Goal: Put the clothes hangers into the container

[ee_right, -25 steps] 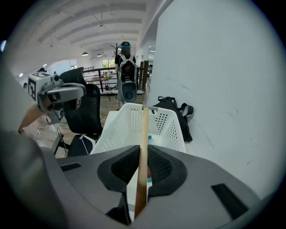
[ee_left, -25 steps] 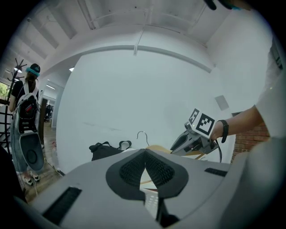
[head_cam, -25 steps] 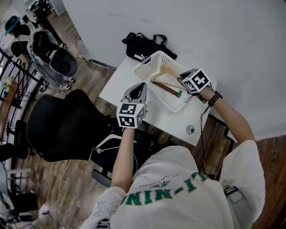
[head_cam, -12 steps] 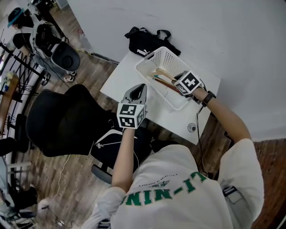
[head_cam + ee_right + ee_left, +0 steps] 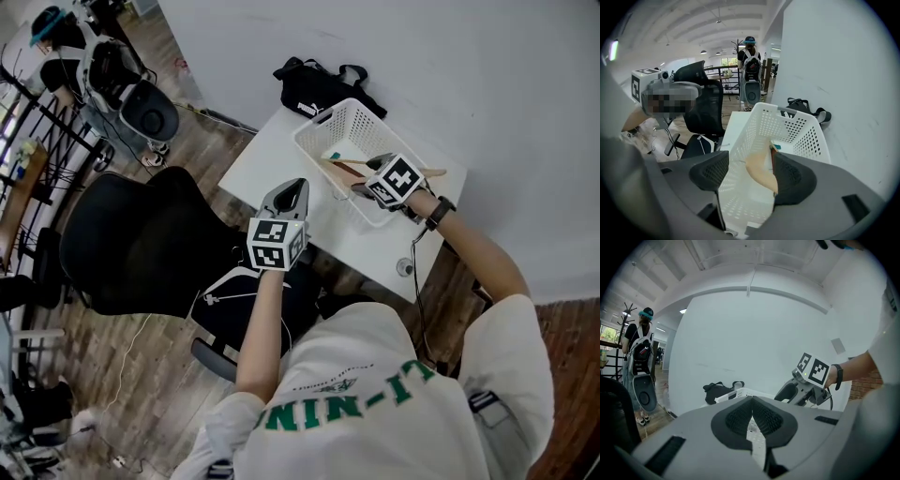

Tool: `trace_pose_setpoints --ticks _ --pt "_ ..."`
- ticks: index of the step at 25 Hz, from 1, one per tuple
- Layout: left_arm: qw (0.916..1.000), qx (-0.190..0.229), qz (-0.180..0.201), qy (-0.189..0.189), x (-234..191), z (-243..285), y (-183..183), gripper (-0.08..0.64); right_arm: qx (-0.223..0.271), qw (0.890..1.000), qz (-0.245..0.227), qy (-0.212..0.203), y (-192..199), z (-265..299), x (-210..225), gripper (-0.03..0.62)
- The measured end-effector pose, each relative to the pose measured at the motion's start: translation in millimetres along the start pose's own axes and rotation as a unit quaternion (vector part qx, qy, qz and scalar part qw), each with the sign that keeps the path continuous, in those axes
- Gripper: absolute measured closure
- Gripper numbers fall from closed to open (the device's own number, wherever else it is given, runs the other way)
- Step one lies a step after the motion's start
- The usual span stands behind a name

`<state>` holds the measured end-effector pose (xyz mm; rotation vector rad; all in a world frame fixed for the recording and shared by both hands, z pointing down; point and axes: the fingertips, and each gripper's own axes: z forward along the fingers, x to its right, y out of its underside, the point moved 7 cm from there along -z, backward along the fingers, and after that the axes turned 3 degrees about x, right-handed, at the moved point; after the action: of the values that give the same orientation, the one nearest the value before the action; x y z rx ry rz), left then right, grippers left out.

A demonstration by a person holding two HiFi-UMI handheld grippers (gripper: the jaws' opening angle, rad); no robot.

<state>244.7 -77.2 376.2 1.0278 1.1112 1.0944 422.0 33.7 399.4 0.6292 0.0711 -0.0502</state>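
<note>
A white perforated basket (image 5: 323, 127) stands on the white table (image 5: 272, 155). Wooden hangers (image 5: 349, 165) lie inside it. My right gripper (image 5: 363, 188) hovers over the basket's near right end. In the right gripper view its jaws (image 5: 749, 159) are opening and stand wide apart. A pale wooden hanger end (image 5: 759, 171) lies between them, against the right pad only, above the basket wall (image 5: 787, 129). My left gripper (image 5: 297, 183) hangs at the table's front edge, short of the basket. Its pads (image 5: 751, 401) are shut with nothing held.
A black bag (image 5: 319, 89) lies at the table's far end against the wall. A black office chair (image 5: 131, 244) stands left of the table. A small round object (image 5: 405, 268) sits on the table near its right corner. A person with a backpack (image 5: 751, 56) stands further off.
My right gripper has moved a little further in over the basket's end. The left gripper has kept its place at the table's front edge.
</note>
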Motion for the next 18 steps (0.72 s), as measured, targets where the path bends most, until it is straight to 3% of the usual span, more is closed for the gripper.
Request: trace_pose_setpoints --ticks 10,18 --pt "0.998 0.011 -0.016 -0.06 -17 -50 7 0.545 0.038 0.996 -0.047 -0.067 -43 1 -56 0.282" --pt "0.9849 0.011 -0.042 -0.168 -58 -134 18 0.545 0.039 0.977 -0.144 -0.154 -110 35 -137 0.291"
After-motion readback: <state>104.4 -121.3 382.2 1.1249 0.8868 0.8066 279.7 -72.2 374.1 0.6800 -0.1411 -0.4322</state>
